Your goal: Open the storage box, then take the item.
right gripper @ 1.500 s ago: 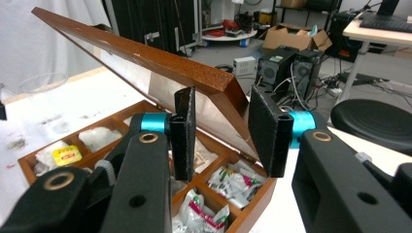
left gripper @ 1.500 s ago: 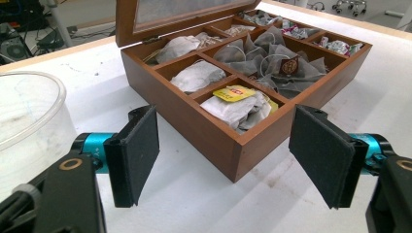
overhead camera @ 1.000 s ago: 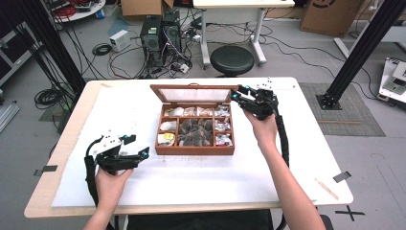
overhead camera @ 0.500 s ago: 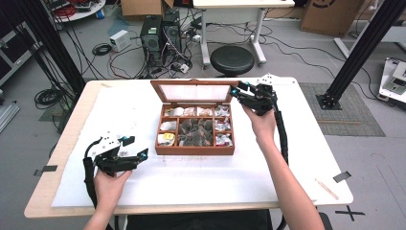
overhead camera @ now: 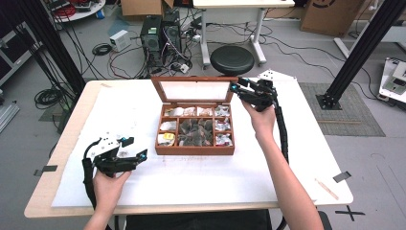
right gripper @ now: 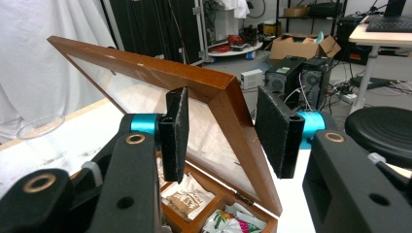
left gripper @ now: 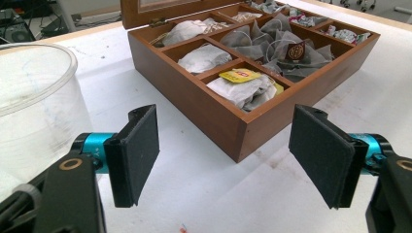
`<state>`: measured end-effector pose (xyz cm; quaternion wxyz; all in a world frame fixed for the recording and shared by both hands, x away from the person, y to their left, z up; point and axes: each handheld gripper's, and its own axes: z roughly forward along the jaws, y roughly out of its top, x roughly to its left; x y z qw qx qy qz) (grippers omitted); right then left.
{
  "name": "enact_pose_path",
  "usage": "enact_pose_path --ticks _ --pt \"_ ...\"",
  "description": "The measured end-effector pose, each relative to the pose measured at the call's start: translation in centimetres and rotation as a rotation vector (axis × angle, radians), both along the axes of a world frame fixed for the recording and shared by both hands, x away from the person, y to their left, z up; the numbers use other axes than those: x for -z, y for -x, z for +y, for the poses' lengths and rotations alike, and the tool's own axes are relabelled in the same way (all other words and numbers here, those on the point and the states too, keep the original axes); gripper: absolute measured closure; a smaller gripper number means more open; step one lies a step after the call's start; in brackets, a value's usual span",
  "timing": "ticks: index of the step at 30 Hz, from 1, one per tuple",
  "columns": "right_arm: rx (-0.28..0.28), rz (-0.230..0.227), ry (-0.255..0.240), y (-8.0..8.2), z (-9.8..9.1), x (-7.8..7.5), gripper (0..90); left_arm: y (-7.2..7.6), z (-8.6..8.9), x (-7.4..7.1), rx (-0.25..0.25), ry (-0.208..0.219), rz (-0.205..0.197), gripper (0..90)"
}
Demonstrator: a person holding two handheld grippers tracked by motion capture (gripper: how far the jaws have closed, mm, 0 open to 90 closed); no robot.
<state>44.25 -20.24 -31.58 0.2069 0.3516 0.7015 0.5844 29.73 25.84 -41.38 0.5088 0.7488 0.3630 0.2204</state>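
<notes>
Bright, even room light (faint shadows), slightly soft focus.

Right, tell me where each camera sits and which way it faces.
High view: above the person's side of the table, looking forward and down; both forearms enter from below.
Left gripper view: rides the left claw, low over the table, facing the wooden box; open pads in front.
Right gripper view: rides the right claw, facing the raised lid, whose corner sits between the pads.
All three share the box.

I can read no words or numbers anywhere. The yellow tag on a tea bag and a round dark emblem in my wooden box are too small to make out.
</notes>
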Motion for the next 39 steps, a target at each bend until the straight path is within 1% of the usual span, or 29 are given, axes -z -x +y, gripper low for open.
enact_pose_path --ticks 20,25,27,29,33,36,37,38,39 --pt "-0.001 0.002 0.002 0.0 0.1 0.0 53.7 0.1 -0.4 -0.2 0.030 -0.008 -0.027 26.5" --pt "0.000 0.004 0.000 0.0 0.1 0.0 52.7 0.0 -0.6 -0.5 0.051 0.007 -0.030 26.5" --pt "-0.001 0.004 0.003 0.0 0.1 0.0 52.6 -0.1 -0.9 -0.8 0.067 0.028 -0.034 26.5" --pt "-0.001 0.004 0.004 0.0 0.1 0.0 52.5 -0.2 -1.0 -0.9 0.073 0.028 -0.034 26.5" --pt "-0.001 0.004 0.002 0.0 0.1 0.0 52.0 -0.7 -2.1 -1.3 0.104 0.030 -0.036 26.5" --pt "-0.001 0.004 0.004 0.0 0.0 0.0 51.3 -1.2 -3.5 -1.8 0.150 0.014 -0.019 26.5" --pt "0.000 0.003 0.003 0.0 0.0 0.0 51.2 -1.3 -3.9 -1.8 0.160 0.017 -0.018 26.5" --pt "0.000 0.003 0.003 0.0 0.0 0.0 51.2 -1.3 -3.9 -1.8 0.160 0.017 -0.018 26.5" --pt "0.003 0.006 0.001 0.0 0.1 0.0 51.2 -1.5 -4.6 -1.9 0.183 0.023 -0.006 26.5"
